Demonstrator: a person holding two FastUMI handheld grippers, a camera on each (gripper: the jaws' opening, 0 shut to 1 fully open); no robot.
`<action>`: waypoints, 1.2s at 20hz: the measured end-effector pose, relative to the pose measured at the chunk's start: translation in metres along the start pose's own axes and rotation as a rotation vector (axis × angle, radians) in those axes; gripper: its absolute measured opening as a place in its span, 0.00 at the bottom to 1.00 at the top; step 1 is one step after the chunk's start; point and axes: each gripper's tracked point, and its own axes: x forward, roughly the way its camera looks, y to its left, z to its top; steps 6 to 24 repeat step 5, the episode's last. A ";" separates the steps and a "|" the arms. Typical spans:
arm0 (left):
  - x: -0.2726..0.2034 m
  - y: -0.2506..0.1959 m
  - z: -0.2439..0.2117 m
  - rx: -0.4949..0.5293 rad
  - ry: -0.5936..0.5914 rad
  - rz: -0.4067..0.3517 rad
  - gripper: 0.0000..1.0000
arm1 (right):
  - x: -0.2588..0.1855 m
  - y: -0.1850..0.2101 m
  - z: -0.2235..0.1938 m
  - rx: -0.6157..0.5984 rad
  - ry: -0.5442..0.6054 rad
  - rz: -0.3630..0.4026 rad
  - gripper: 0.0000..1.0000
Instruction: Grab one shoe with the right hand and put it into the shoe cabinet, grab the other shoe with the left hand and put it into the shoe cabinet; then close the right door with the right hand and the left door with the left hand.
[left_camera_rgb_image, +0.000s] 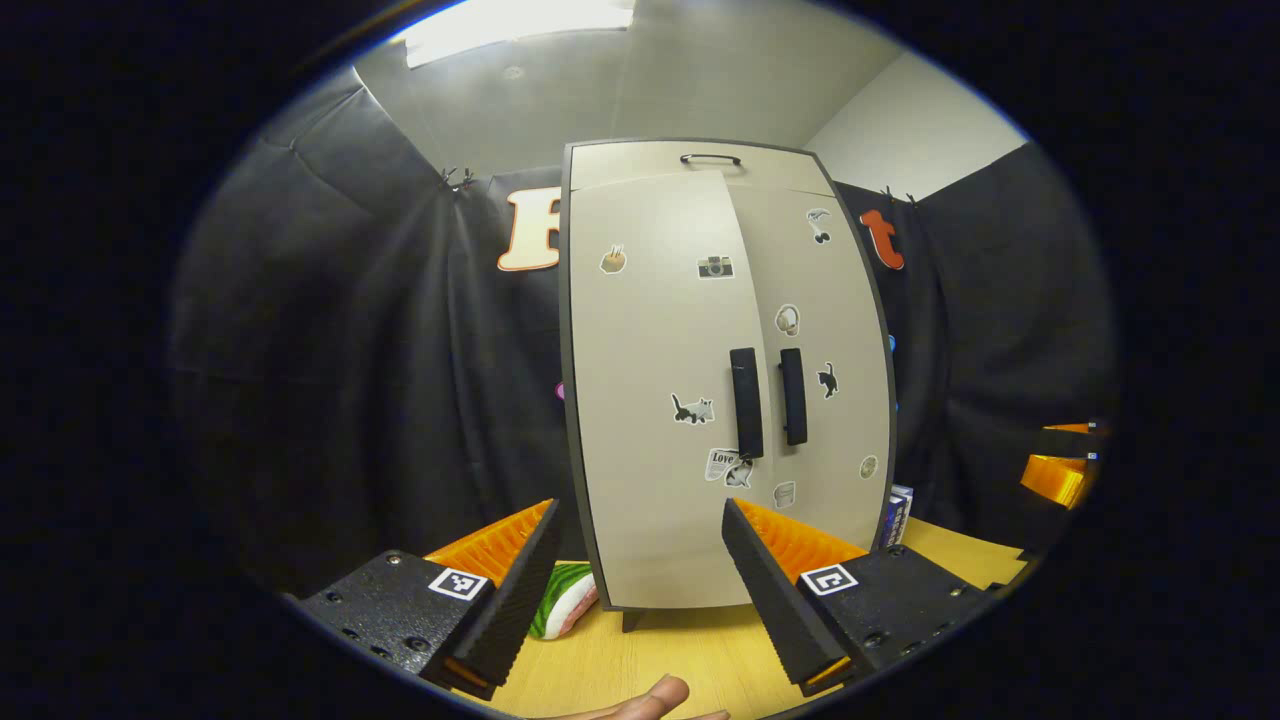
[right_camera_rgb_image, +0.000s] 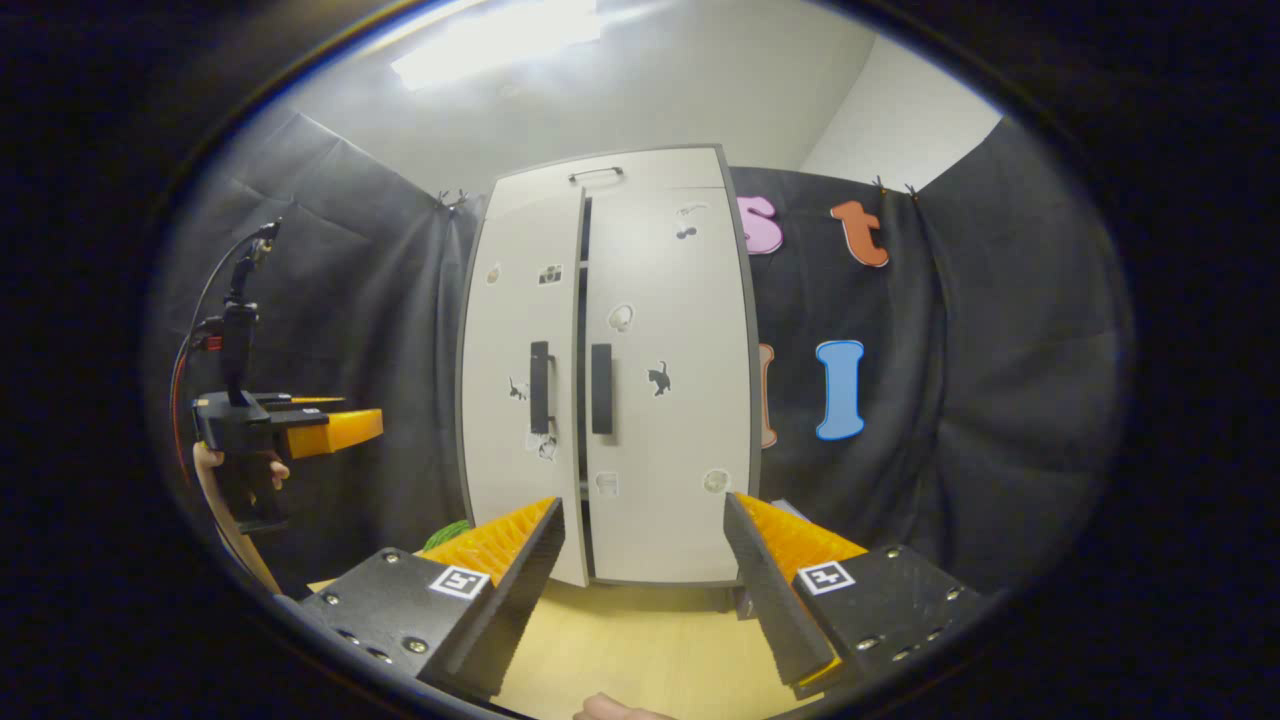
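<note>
One cabinet (left_camera_rgb_image: 720, 380) with two doors is seen on the table (left_camera_rgb_image: 640, 660); the left door (left_camera_rgb_image: 650, 400) stands slightly ajar. One shoe (left_camera_rgb_image: 562, 598) lies beside its base. Both the left gripper (left_camera_rgb_image: 640, 590) and right gripper (right_camera_rgb_image: 645, 590) are held released, with bare tabletop between.

Looks straight at the shoe cabinet (right_camera_rgb_image: 610, 370), standing upright on the wooden counter (right_camera_rgb_image: 640, 650). Right door (right_camera_rgb_image: 665, 370) flush shut; left door (right_camera_rgb_image: 522, 380) slightly ajar, a dark gap between the two. Two dark vertical handles (right_camera_rgb_image: 570, 388) side by side at mid height, small stickers scattered over both doors. Right gripper (right_camera_rgb_image: 640, 585) at the bottom, jaws wide apart, holding nothing. Left gripper (right_camera_rgb_image: 335, 430) far off at left, held by a hand (right_camera_rgb_image: 215, 470), well apart from the cabinet.
</note>
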 end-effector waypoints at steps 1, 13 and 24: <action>-0.004 -0.001 0.001 0.005 0.002 0.008 0.98 | -0.002 0.000 0.002 -0.007 -0.005 -0.006 0.96; -0.013 -0.003 0.001 0.009 0.002 0.053 0.98 | -0.003 -0.001 0.007 -0.038 -0.009 -0.031 0.94; -0.013 -0.003 0.001 0.009 0.002 0.053 0.98 | -0.003 -0.001 0.007 -0.038 -0.009 -0.031 0.94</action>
